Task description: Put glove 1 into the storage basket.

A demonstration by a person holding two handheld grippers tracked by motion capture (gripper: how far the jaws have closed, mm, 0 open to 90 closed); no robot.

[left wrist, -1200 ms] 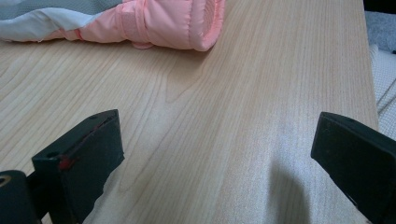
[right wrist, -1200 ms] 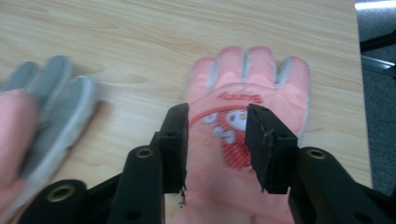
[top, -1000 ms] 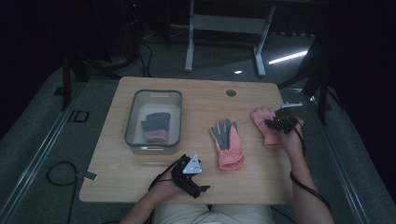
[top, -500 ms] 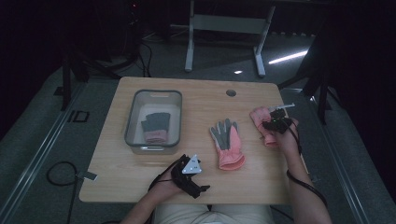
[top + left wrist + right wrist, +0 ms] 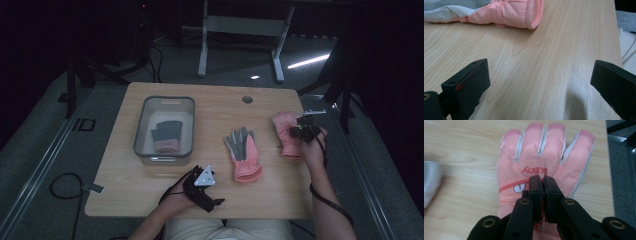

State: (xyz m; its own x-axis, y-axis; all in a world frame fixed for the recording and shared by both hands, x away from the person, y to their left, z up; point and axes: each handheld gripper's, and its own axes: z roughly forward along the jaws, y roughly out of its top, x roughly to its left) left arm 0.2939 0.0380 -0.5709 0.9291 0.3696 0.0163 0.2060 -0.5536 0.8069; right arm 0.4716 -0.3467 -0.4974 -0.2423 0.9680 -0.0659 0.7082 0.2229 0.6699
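Wooden table point(image 5: 210, 100), right hand-held gripper point(image 5: 542, 181) pinched on pink glove point(image 5: 534, 155)

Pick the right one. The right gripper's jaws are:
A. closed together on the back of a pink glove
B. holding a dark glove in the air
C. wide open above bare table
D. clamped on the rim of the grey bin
A. In the right gripper view the right gripper has its two black jaws pressed together, pinching fabric on the back of the pink glove lying flat on the wooden table.

Right claw point(image 5: 542, 181) closed, left claw point(image 5: 541, 82) agape
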